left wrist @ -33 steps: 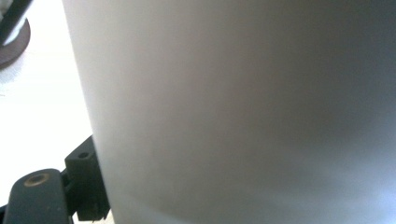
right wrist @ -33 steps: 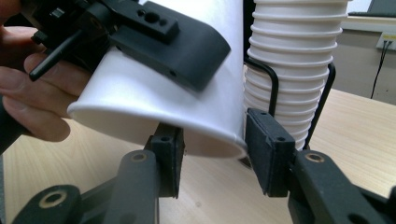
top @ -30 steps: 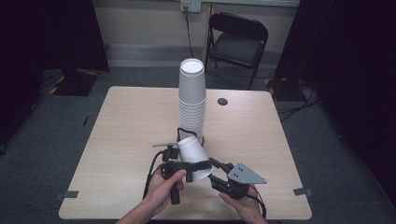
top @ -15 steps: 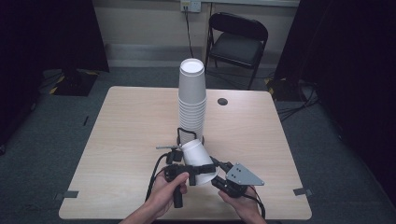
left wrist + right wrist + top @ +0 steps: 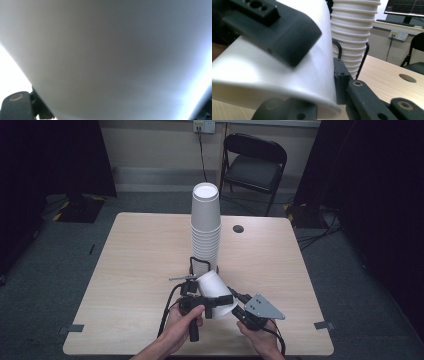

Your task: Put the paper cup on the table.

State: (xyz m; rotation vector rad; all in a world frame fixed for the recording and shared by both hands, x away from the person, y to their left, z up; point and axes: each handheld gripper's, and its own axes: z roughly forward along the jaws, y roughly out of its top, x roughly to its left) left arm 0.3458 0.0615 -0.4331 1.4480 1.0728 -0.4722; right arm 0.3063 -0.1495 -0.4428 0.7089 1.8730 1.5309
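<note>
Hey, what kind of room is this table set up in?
Probably a lab or studio set up for recording: black curtains on both sides, a folding chair by a bare wall, and a computer monitor behind the wooden table.

The white paper cup point(image 5: 105, 57) crowds the left gripper view, a blur cut off on every side. In the high view it hides the left gripper point(image 5: 212, 299) fingertips, and the tall stack of white paper cups point(image 5: 353, 35) loses its top in the right gripper view.
</note>
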